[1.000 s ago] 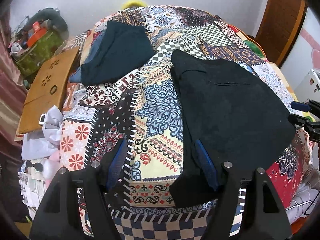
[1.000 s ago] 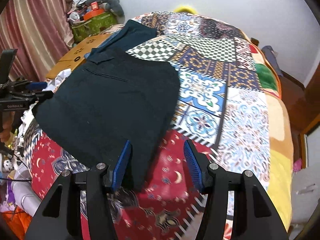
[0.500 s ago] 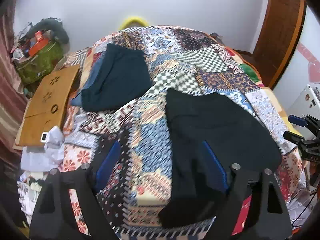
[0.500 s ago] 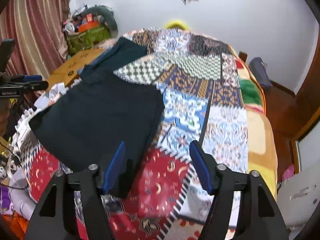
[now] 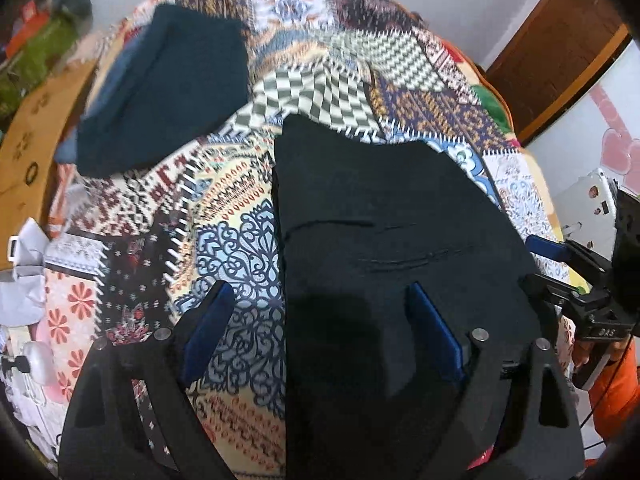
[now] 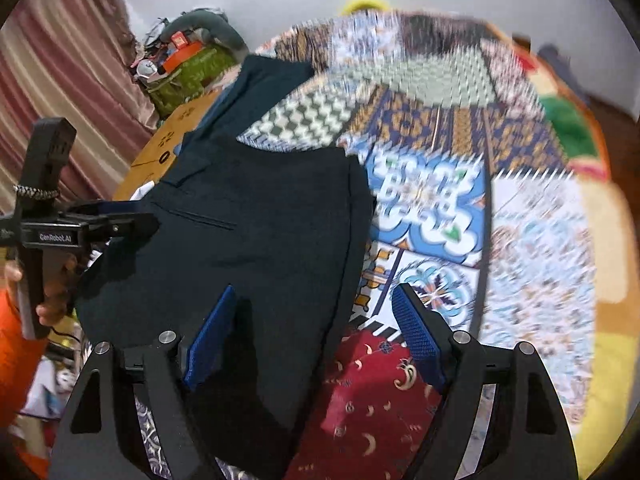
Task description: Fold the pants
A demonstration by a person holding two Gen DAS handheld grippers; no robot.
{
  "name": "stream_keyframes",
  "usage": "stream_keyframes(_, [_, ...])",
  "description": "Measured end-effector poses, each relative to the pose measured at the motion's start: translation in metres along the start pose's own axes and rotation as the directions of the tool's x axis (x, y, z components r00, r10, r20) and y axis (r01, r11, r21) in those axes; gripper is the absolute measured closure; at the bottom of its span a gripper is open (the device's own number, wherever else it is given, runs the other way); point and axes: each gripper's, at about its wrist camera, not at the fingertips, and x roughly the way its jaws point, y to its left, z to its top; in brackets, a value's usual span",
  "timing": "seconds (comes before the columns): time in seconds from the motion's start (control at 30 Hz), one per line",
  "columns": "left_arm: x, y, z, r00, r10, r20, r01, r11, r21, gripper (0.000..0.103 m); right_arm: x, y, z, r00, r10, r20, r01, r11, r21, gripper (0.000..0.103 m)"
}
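Dark folded pants (image 5: pixel 384 232) lie flat on the patchwork bedspread (image 5: pixel 224 208); they also show in the right wrist view (image 6: pixel 248 240). My left gripper (image 5: pixel 316 328) is open, just above the pants' near left edge, one finger over the bedspread, one over the cloth. My right gripper (image 6: pixel 312 332) is open above the pants' near right edge. Each gripper shows in the other's view, the right one (image 5: pixel 560 264) at the pants' right side, the left one (image 6: pixel 100 220) at their left side.
A second dark folded garment (image 5: pixel 168 92) lies at the far left of the bed. A wooden lap table (image 5: pixel 28 148) and clutter stand left of the bed. A wooden door (image 5: pixel 560 40) is at the far right.
Both grippers have dropped back down close over the near edge of the pants after lifting away. The pants have not moved. Both stay open.
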Motion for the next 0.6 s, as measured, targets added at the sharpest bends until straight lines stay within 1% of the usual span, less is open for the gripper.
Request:
stream_keyframes(0.07, [0.008,0.001,0.004,0.999,-0.041,-0.036,0.041,0.999,-0.007,0.014,0.01,-0.006,0.001,0.998,0.043,-0.038,-0.042,0.999,0.031,0.026])
stream_keyframes(0.13, [0.015,0.0,0.009,0.995,-0.073,-0.073,0.072,0.997,-0.004,0.013,0.018,-0.012,0.004,0.992,0.106,-0.063,-0.101,0.992,0.071,0.026])
stream_keyframes(0.27, [0.026,-0.003,0.014,0.985,-0.122,-0.12,0.124,0.992,0.003,0.013,0.034,-0.021,0.008,0.969,0.219,-0.114,-0.201,0.968,0.15,0.024])
stream_keyframes(0.37, [0.031,-0.005,0.019,0.978,-0.16,-0.133,0.16,0.987,-0.014,0.014,0.041,-0.019,0.011,0.96,0.252,-0.12,-0.233,0.961,0.15,0.027])
stream_keyframes(0.4, [0.032,-0.006,0.021,0.975,-0.175,-0.134,0.174,0.985,-0.023,0.017,0.043,-0.016,0.012,0.958,0.261,-0.119,-0.243,0.959,0.143,0.028])
stream_keyframes(0.43, [0.033,-0.007,0.023,0.974,-0.186,-0.133,0.184,0.983,-0.028,0.022,0.044,-0.016,0.014,0.955,0.27,-0.121,-0.253,0.957,0.143,0.033])
stream_keyframes(0.47, [0.034,-0.008,0.025,0.973,-0.192,-0.131,0.189,0.981,-0.035,0.025,0.046,-0.015,0.015,0.953,0.277,-0.123,-0.259,0.955,0.146,0.038])
stream_keyframes(0.5, [0.034,-0.009,0.027,0.973,-0.19,-0.129,0.187,0.982,-0.04,0.028,0.047,-0.015,0.018,0.952,0.281,-0.122,-0.262,0.953,0.149,0.041])
stream_keyframes(0.57, [0.034,-0.01,0.029,0.975,-0.188,-0.12,0.184,0.982,-0.045,0.033,0.048,-0.015,0.021,0.949,0.291,-0.122,-0.271,0.949,0.16,0.053])
stream_keyframes(0.6, [0.033,-0.01,0.03,0.975,-0.191,-0.111,0.186,0.981,-0.053,0.037,0.047,-0.017,0.022,0.947,0.298,-0.121,-0.276,0.946,0.169,0.055])
